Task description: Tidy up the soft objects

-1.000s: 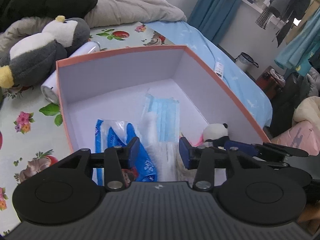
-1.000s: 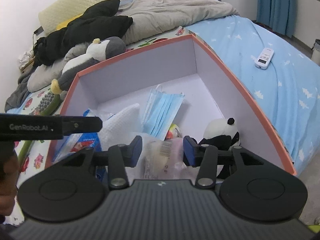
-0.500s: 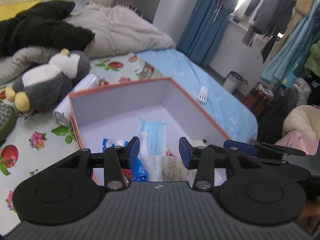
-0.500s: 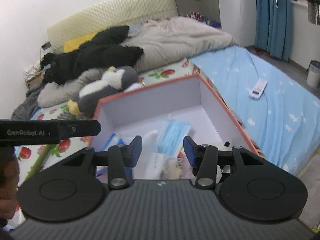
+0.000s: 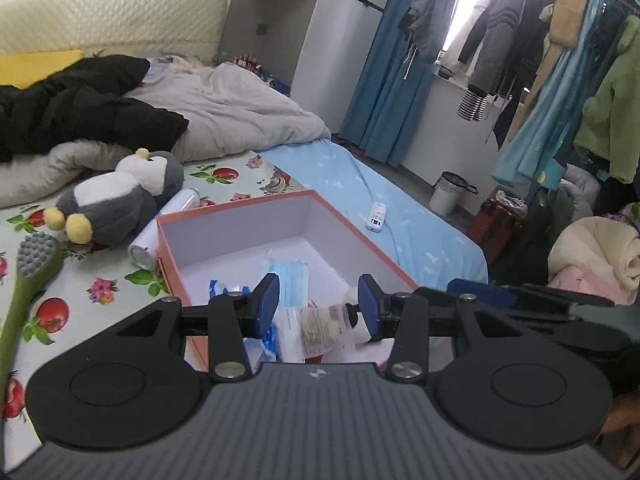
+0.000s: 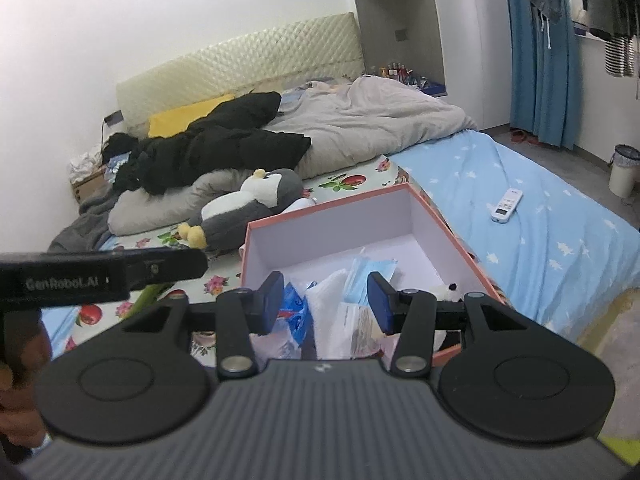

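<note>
My left gripper (image 5: 318, 300): jaws apart, holding nothing, low centre.
My right gripper (image 6: 326, 300): jaws apart, empty.
Hidden: small panda plush toy (image 6: 448, 292) mostly behind my right finger.
Orange-rimmed white cardboard box (image 5: 240, 222): mid-frame, holding blue pleated face masks (image 5: 290, 280); far half bare.
Grey-and-white penguin plush toy (image 5: 120, 196): left, outside box.

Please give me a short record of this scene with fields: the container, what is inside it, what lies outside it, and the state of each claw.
container: orange box, open, on the bed
inside: blue face masks, blue-white packet, white pouch, small panda toy
outside, beside box: penguin plush, silver can, green brush
on blue sheet: white remote
left claw: open, empty, above the box's near edge
right claw: open, empty, above the box's near edge
</note>
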